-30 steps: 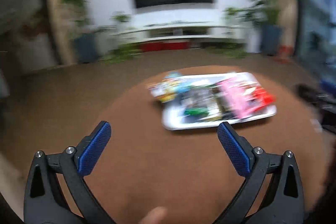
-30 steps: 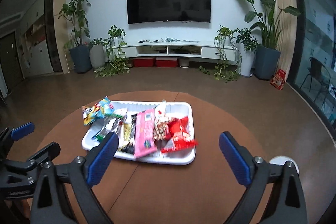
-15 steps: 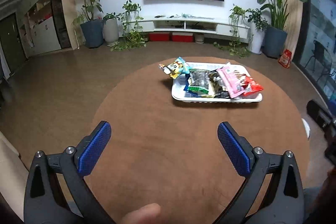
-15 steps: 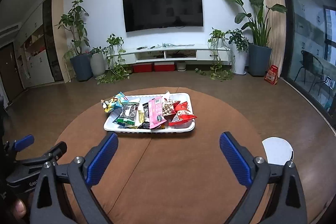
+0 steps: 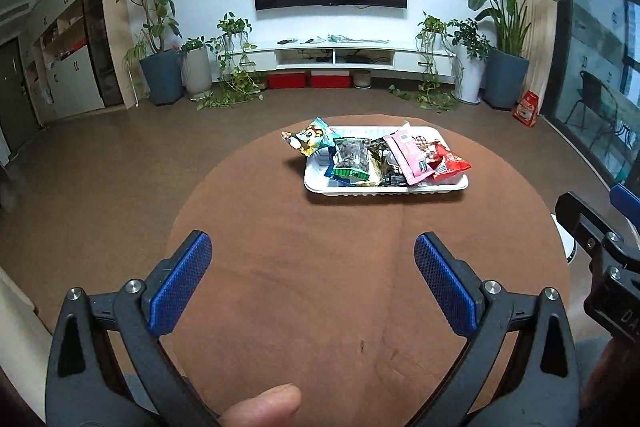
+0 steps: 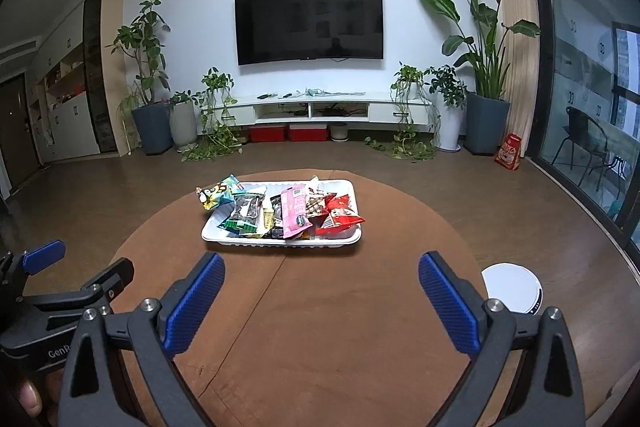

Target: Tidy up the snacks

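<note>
Where the round brown worktop (image 5: pixel 360 287) fills both wrist views, items as follows:

- White tray (image 6: pixel 224 233), far half of worktop, well apart from both claws. Holds a heap of snack packs, overlapping.
- Cartoon pack (image 6: pixel 216 193), yellow/blue, leaning over tray's far-left corner, partly past the rim.
- Dark pack w/ green bottom edge (image 6: pixel 244 213), left-centre of tray, lying flat on others.
- Pink pack (image 6: pixel 294 213), centre, tilted, resting on packs beneath.
- Brown-speckled pack (image 6: pixel 318 203), just behind/right of pink one.
- Red pack (image 6: pixel 340 217), right end of tray, corner poking over rim.
- Left claw (image 5: pixel 312 283): blue pads spread wide, nothing between them, above near part of worktop. A fingertip (image 5: pixel 264 405) shows at bottom edge of left wrist view.
- Right claw (image 6: pixel 322 301): pads spread wide, nothing held, above near edge, pointing at tray.
- White round object (image 6: pixel 512 287), beside worktop's right edge; what it is, can't tell.
- Bkgd: wall TV (image 6: pixel 308 21), low white media shelf (image 6: pixel 320 107), potted plants either side, glass door at right.
</note>
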Action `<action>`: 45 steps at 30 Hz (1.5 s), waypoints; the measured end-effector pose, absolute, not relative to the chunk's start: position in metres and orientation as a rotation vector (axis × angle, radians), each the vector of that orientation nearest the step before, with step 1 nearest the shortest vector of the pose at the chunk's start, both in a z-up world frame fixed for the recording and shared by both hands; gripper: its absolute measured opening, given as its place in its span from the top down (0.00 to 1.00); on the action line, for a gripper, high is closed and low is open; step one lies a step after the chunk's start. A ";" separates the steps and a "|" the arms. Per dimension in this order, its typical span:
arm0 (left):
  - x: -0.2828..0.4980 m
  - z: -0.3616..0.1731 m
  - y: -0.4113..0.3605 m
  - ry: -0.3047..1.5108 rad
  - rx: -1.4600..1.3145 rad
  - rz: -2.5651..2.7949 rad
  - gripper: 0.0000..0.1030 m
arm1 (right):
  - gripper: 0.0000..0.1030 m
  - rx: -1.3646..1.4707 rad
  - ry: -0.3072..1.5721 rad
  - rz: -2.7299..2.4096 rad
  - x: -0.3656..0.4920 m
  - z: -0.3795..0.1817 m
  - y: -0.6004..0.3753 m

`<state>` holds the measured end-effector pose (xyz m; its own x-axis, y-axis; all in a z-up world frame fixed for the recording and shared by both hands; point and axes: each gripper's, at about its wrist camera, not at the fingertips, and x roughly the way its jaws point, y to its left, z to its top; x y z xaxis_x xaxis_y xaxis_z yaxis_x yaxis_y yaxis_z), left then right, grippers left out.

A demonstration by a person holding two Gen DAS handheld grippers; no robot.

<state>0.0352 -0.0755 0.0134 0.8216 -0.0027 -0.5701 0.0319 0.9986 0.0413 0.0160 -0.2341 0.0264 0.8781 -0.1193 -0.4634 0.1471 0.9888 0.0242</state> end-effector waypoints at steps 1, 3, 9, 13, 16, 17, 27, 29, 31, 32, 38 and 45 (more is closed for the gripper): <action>0.035 0.013 -0.076 0.606 0.049 -0.017 0.00 | 0.03 0.057 0.480 -0.141 0.015 0.026 -0.234; 0.035 0.013 -0.075 0.606 0.049 -0.016 0.00 | 0.03 0.056 0.482 -0.146 0.015 0.027 -0.235; 0.039 0.008 -0.074 0.623 0.042 -0.003 0.00 | 0.03 0.051 0.491 -0.152 0.015 0.026 -0.234; 0.042 0.005 -0.072 0.634 0.042 0.002 0.00 | 0.03 0.044 0.504 -0.154 0.017 0.022 -0.234; 0.042 0.003 -0.071 0.638 0.041 0.007 0.00 | 0.03 0.044 0.510 -0.153 0.018 0.020 -0.234; 0.043 0.003 -0.071 0.640 0.041 0.009 0.00 | 0.03 0.043 0.512 -0.153 0.018 0.019 -0.234; 0.045 -0.001 -0.069 0.647 0.040 0.009 0.00 | 0.03 0.041 0.535 -0.151 0.018 0.016 -0.233; 0.045 -0.001 -0.070 0.649 0.043 0.008 0.00 | 0.03 0.040 0.535 -0.152 0.017 0.015 -0.234; 0.046 -0.002 -0.070 0.649 0.045 0.008 0.00 | 0.03 0.040 0.537 -0.152 0.017 0.015 -0.234; 0.046 -0.002 -0.070 0.650 0.047 0.009 0.00 | 0.03 0.040 0.539 -0.152 0.017 0.015 -0.234; 0.048 -0.002 -0.071 0.651 0.049 0.012 0.00 | 0.03 0.040 0.540 -0.151 0.017 0.015 -0.234; 0.050 -0.003 -0.071 0.654 0.050 0.011 0.00 | 0.03 0.040 0.546 -0.149 0.018 0.014 -0.233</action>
